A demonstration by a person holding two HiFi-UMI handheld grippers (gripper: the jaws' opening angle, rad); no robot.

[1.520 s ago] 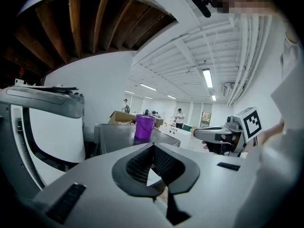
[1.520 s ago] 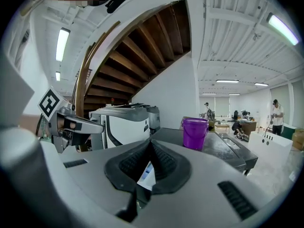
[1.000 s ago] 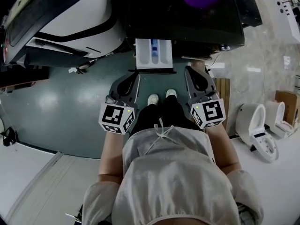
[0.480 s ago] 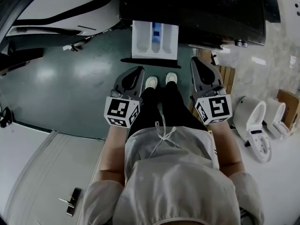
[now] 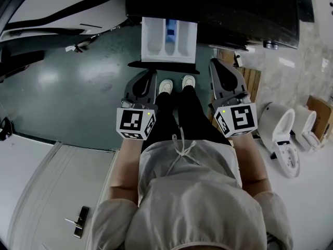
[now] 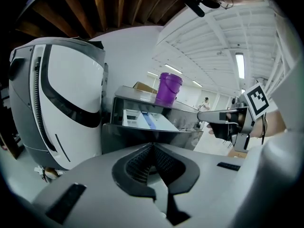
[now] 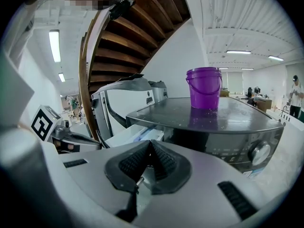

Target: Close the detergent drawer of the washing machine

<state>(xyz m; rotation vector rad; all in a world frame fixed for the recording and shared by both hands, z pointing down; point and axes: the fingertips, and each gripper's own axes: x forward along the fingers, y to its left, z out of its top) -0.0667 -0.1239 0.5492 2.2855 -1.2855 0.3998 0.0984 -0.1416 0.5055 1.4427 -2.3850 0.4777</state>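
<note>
The white detergent drawer (image 5: 169,39), with a blue compartment in it, stands pulled out from the dark washing machine (image 5: 223,9). Its dark front panel faces me. My left gripper (image 5: 149,78) is shut and empty, just below the drawer's front left corner. My right gripper (image 5: 217,66) is shut and empty too, to the right of the drawer beside the machine's front. In the left gripper view the drawer (image 6: 142,119) lies straight ahead beyond the touching jaws (image 6: 152,147). In the right gripper view the drawer (image 7: 135,136) sits left of the shut jaws (image 7: 151,145).
A purple bucket (image 7: 204,87) stands on the washing machine's top. A large white appliance (image 5: 52,7) is on the left. Toilets (image 5: 283,139) and a wooden pallet (image 5: 251,85) are on the right. My shoes (image 5: 174,85) are between the grippers, on the green floor.
The head view has shifted: the drawer now sits lower and nearer in the picture. Both grippers have come closer to the drawer front, still shut.
</note>
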